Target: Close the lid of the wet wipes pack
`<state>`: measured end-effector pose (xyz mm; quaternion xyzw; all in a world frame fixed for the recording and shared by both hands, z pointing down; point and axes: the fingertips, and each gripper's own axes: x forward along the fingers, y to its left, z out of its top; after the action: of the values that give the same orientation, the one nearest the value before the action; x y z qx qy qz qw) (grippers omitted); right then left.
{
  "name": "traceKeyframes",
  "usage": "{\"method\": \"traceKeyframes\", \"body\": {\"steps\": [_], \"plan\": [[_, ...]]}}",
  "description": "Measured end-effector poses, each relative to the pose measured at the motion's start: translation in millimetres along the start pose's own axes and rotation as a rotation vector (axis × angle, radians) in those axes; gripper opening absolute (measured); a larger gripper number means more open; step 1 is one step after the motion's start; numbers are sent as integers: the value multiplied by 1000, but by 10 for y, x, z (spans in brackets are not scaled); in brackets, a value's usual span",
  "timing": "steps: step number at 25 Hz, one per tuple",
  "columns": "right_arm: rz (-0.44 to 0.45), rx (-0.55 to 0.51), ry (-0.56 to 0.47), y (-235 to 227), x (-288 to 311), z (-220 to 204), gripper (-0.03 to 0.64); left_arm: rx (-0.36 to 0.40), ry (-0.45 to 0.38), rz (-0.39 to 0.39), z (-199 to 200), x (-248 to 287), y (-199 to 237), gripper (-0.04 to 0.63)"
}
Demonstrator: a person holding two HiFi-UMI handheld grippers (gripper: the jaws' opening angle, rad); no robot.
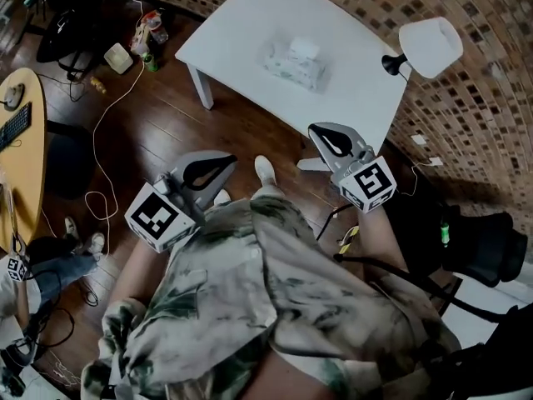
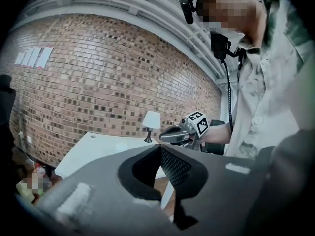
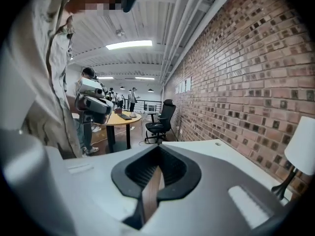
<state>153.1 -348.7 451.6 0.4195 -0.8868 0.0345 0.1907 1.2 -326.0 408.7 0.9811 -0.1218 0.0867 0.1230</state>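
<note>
The wet wipes pack (image 1: 293, 63) lies on the white table (image 1: 250, 32) ahead of me, its white lid flap raised at the top. Both grippers hang close to my body, well short of the table and apart from the pack. In the head view my left gripper (image 1: 230, 161) is shut and holds nothing, and so is my right gripper (image 1: 316, 130). The left gripper view shows its jaws meeting at the tip (image 2: 160, 147), with the right gripper (image 2: 170, 134) beyond. In the right gripper view, its jaws (image 3: 158, 148) also meet, with nothing between them.
A white table lamp (image 1: 429, 47) stands at the table's right corner. Brick wall runs behind the table. A yellow desk (image 1: 21, 140) with a keyboard is at left, cables and bottles (image 1: 150, 36) lie on the wooden floor, and a black chair (image 1: 483, 248) stands at right.
</note>
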Motion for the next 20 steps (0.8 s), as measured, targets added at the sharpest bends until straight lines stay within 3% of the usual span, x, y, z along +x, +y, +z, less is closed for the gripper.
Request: {"method": "traceKeyframes", "body": {"steps": [9, 15, 20], "plan": [[80, -90, 82, -1460, 708, -219, 3, -40, -29, 184, 303, 415, 604, 0], [115, -92, 170, -2305, 1175, -664, 3, -46, -18, 251, 374, 738, 807, 0], [167, -43, 244, -2745, 1600, -1055, 3, -66, 6, 311, 375, 884, 885, 0]]}}
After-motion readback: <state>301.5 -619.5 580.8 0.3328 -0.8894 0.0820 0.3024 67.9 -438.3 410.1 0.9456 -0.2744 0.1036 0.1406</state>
